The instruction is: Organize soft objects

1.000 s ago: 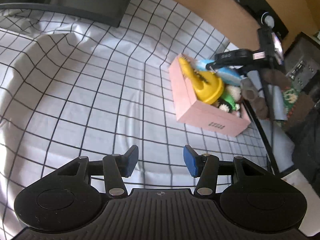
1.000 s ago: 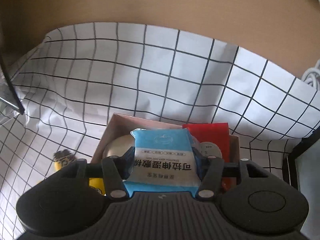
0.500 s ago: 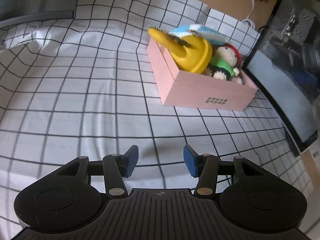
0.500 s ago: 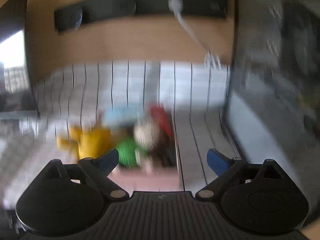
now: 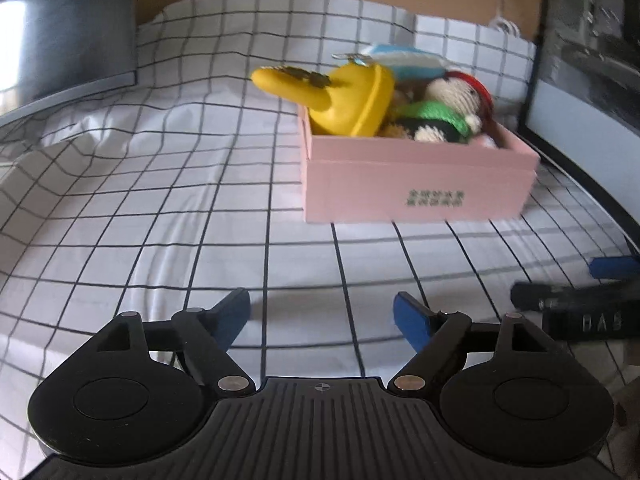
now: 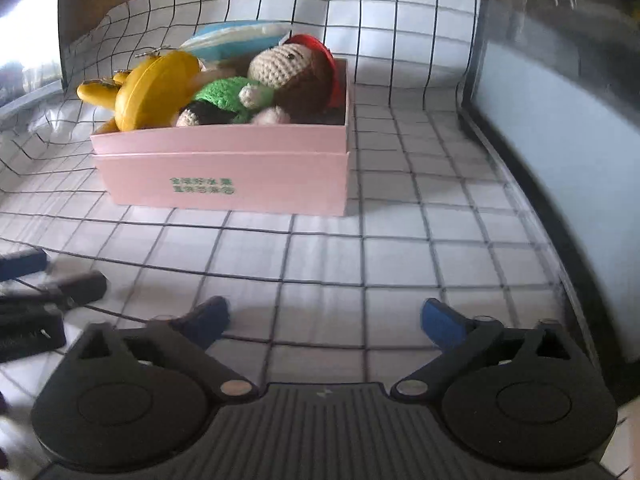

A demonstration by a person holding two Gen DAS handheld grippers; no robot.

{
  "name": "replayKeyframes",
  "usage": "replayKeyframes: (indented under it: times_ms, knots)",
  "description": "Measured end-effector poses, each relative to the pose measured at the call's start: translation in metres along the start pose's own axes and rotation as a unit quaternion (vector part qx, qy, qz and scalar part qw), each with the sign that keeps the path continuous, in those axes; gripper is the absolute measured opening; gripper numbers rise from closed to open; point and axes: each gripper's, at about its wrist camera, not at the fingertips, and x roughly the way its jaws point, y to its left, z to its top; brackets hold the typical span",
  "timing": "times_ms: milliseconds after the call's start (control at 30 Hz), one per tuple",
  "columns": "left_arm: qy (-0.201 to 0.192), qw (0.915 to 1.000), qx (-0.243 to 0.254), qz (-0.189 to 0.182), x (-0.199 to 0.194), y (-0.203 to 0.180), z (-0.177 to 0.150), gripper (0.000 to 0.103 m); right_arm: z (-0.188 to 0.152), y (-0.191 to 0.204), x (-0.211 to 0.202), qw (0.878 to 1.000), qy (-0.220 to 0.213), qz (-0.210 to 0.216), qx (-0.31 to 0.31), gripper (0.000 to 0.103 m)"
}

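Flanking pink box (image 6: 224,184): dark screen (image 6: 560,92) right, checked cloth (image 6: 320,256) beneath.

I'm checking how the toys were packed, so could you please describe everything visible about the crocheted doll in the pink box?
The crocheted doll lies on its side in the pink box, head toward the right wall. It looks like knitted yarn: cream face, brown hair, red hat, green top, dark lower body, cream hands and feet. It leans against the yellow plush toy to its left, with the blue packet behind. Neither gripper touches it.
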Motion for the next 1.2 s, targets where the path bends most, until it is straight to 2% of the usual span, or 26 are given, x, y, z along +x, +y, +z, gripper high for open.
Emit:
replayKeyframes:
  times_ms: [67,200,333,600,1200]
  knots:
    - [-0.013,0.9999,-0.003,0.009,0.004,-0.003,0.001,0.083,0.001,0.002,0.003,1.000,-0.009,-0.010,-0.011,0.103]
    - [-0.018,0.9995,-0.008,0.024,0.008,-0.009,0.002,0.083,0.000,-0.002,0.011,0.999,-0.028,0.014,-0.007,0.103]
    - [-0.016,0.9996,0.000,0.023,0.009,-0.014,0.002,0.083,0.000,0.001,0.011,0.999,-0.030,0.006,0.012,0.103]
    - [-0.014,0.9995,0.009,0.026,0.009,-0.019,0.001,0.082,-0.002,0.002,0.012,0.999,-0.052,0.007,0.011,0.103]
    - [-0.014,0.9996,0.007,0.023,0.008,-0.016,0.000,0.083,-0.004,0.003,0.009,0.998,-0.053,0.002,0.017,0.103]
